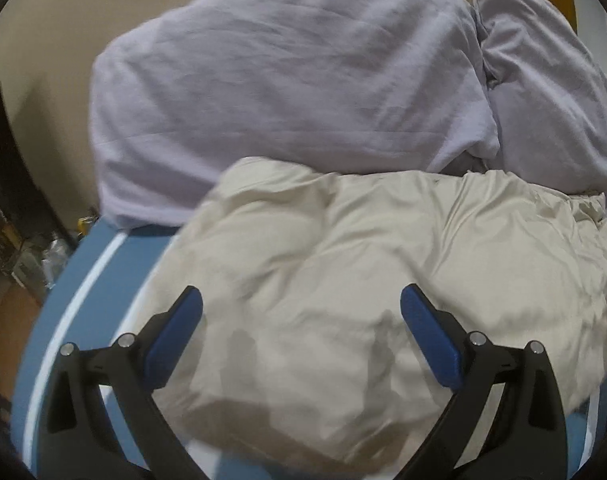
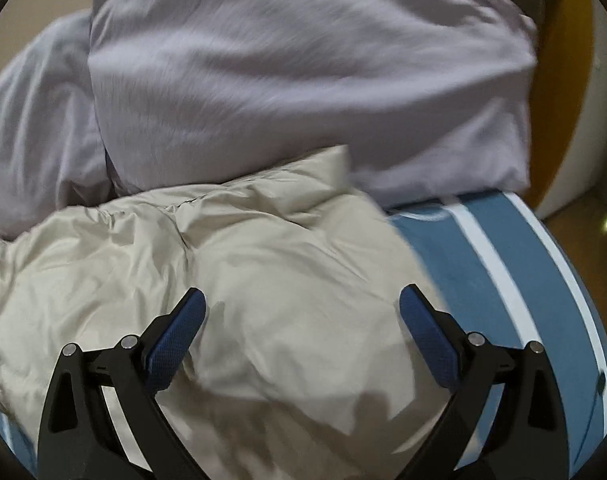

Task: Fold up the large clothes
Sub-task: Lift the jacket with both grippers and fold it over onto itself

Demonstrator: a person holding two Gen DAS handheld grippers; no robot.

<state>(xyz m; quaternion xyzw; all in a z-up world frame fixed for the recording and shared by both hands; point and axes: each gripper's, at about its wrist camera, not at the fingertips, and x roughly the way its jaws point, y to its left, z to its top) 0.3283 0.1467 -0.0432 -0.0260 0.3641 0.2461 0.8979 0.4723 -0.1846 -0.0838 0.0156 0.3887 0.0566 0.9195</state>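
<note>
The bed (image 1: 103, 264), under a blue cover with white stripes, carries everything here. At its far side, toward twelve o'clock in both views, lie two pale lilac pillows (image 1: 287, 92), one leaning against the other. In front of them, spread across the middle of the bed, is the task's thing: a cream puffer jacket (image 1: 343, 264), bunched and creased, its collar end toward the pillows and touching them.

By its look the jacket is bulky but light, soft and springy, with a sheeny shell that is likely slippery; a pinch on a smooth bulge would probably slide off. A hem, a collar seam or a quilted stitch line should give better purchase, taken with one layer or edge bunched between the pads.

The left tongs (image 1: 301, 300) stand released, spread wide, hovering over the jacket's near part at six o'clock, holding nothing; contact with the fabric cannot be told. The right tongs (image 2: 302, 300) are likewise wide apart and empty, above the jacket's edge where it meets the blue cover.
</note>
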